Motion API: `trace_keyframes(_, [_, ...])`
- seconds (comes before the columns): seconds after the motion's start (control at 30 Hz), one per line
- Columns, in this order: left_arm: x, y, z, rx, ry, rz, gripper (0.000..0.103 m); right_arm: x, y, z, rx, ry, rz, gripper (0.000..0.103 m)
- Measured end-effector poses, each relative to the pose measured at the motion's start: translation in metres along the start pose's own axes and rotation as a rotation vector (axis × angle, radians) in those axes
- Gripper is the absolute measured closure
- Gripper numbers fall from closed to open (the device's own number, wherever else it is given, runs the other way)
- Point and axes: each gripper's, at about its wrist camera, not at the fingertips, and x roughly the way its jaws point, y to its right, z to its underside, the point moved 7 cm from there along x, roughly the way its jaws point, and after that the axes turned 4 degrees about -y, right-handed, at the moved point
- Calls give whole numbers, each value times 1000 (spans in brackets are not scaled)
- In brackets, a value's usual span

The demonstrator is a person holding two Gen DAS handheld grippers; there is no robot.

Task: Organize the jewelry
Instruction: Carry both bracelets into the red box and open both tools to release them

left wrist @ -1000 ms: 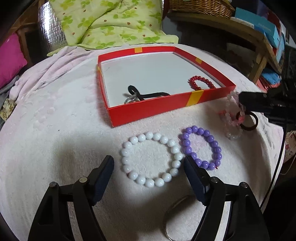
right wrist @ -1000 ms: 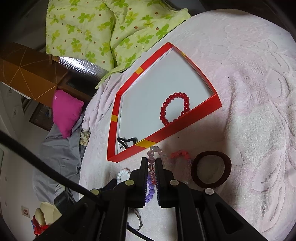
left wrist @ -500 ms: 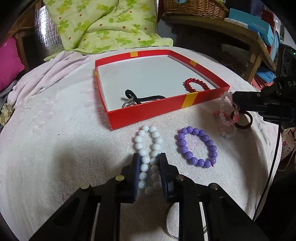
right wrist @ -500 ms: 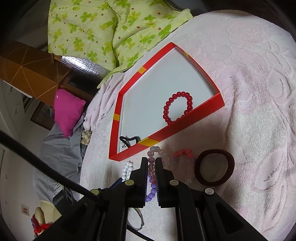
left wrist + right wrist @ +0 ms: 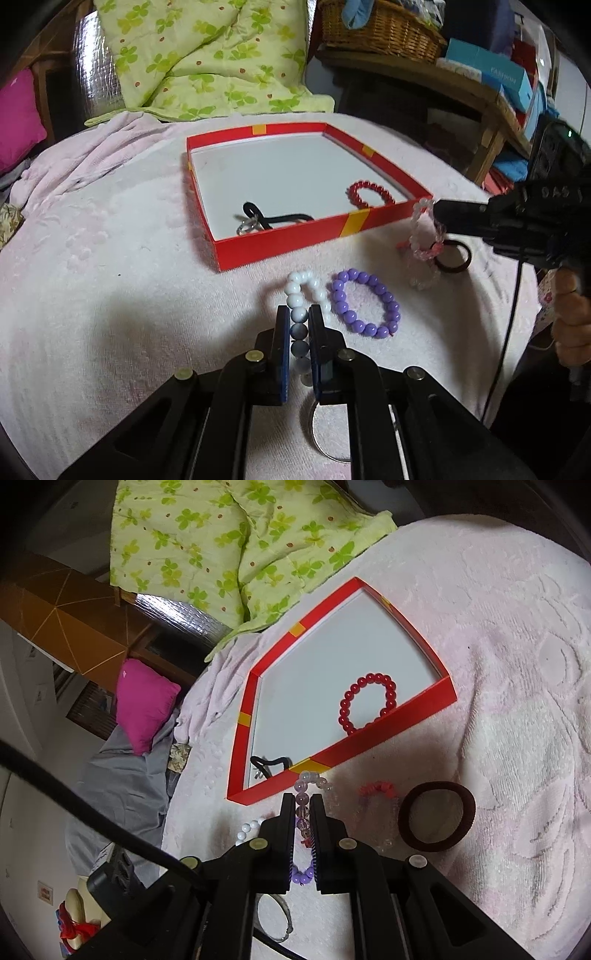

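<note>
My left gripper [image 5: 298,310] is shut on the white bead bracelet [image 5: 295,288], which is squeezed into a narrow loop just above the pink cloth. A purple bead bracelet [image 5: 364,306] lies right beside it. Near the red box's [image 5: 280,240] front right corner, my right gripper [image 5: 303,801] is shut on a clear pinkish bead bracelet [image 5: 314,779]. That bracelet [image 5: 417,229] hangs from the right gripper [image 5: 436,210] with its low end on the cloth. Inside the box lie a red bead bracelet [image 5: 369,701] and a black cord with a ring [image 5: 273,219].
A brown hair tie [image 5: 436,821] lies right of the right gripper, with a small coral piece [image 5: 378,788] beside it. A silver bangle [image 5: 317,435] sits under my left gripper. A green quilt [image 5: 207,62] lies behind the box, and a wooden shelf with a basket [image 5: 384,29] stands at the right.
My left gripper closed from wide open around the round white bracelet, squashing it into a narrow loop, and rose a little. The right gripper kept its hold on the clear bracelet, in place.
</note>
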Motion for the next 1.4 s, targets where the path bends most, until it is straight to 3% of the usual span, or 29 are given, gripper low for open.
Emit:
trace_keyframes(0.53, [-33,6,-21,-42,89,82,93,-13,-23,-11,-73,73,-45,94])
trace_keyframes(0.87, [-45,13,-79,-25,160,99,93,-6,-34,-31,-92,109,-43,94])
trace_keyframes(1.17, [-3,-7,-132,-55,157,55,93,22,-36,-62,-54,98,-32,94])
trace_keyframes(1.4, [48,-27,-148,-145,110,81,93,64,-33,-89,-9,52,-33,94])
